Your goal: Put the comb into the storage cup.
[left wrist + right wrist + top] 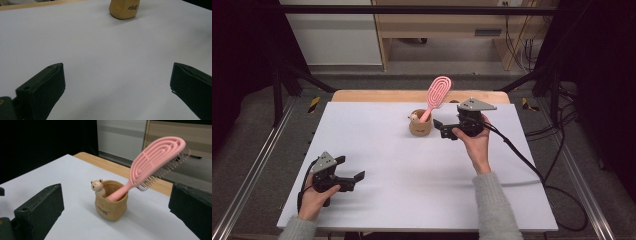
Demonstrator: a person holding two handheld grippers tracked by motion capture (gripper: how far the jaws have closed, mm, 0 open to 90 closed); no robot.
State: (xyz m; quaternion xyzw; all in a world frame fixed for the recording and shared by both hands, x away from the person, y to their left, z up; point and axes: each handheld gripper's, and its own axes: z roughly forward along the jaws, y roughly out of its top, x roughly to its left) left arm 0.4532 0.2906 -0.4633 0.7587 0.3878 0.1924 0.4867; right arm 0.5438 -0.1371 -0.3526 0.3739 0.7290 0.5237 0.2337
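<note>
The pink hairbrush (pixel 436 95) stands handle-down in the tan bear cup (pixel 420 123) at twelve o'clock on the white table (pixel 412 175), leaning toward one o'clock; the right gripper (pixel 443 129), jaws released, sits just beside the cup at three o'clock; the left gripper (pixel 350 172) rests spread at eight o'clock, grasping nothing.
</note>
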